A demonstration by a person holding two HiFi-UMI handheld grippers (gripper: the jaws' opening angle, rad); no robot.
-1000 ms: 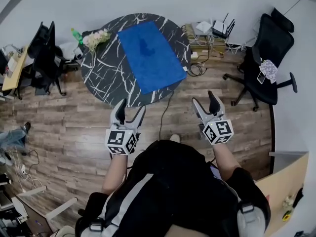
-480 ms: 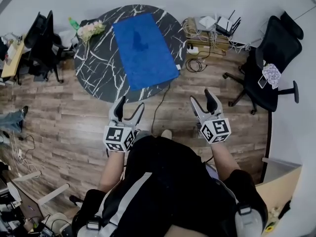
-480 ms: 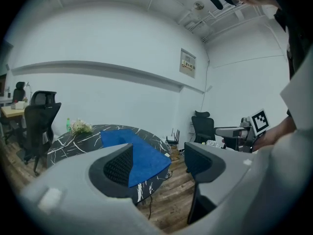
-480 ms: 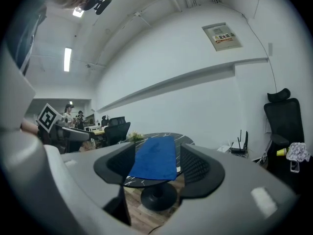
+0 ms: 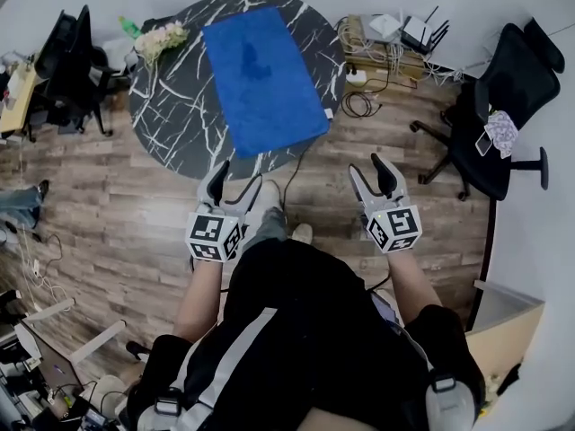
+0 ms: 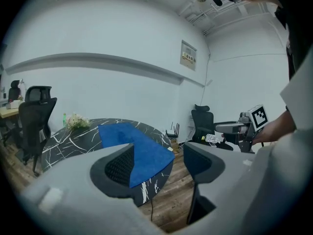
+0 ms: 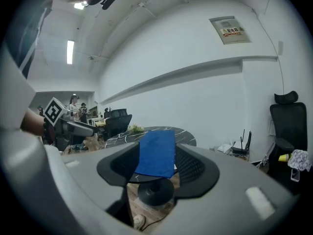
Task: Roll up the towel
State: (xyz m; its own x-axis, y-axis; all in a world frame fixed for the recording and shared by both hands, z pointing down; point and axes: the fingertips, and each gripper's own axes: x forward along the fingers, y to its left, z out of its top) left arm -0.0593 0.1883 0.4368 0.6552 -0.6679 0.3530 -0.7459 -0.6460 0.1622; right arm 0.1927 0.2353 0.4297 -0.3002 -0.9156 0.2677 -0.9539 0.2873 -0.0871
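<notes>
Empty claws hover short of the table (image 5: 180,115) edge: left gripper (image 5: 241,176) wide, right gripper (image 5: 367,164) just narrowing. The towel (image 5: 265,79) apparently overhangs there; a lopsided tug could drag it off.

I have stepped toward the counter (image 5: 171,115). Its near edge now lies just ahead of my left gripper (image 5: 239,180), where a wider strip of floor lay between them a second ago. The towel (image 5: 265,79) has drawn nearer to both grippers with it. My leading foot (image 5: 269,203) has come into sight between the grippers, and the other shoe (image 5: 302,233) shows just behind it. My right gripper (image 5: 366,165) has just been closing its jaws. They stand narrower than before, still apart, with nothing between them.
</notes>
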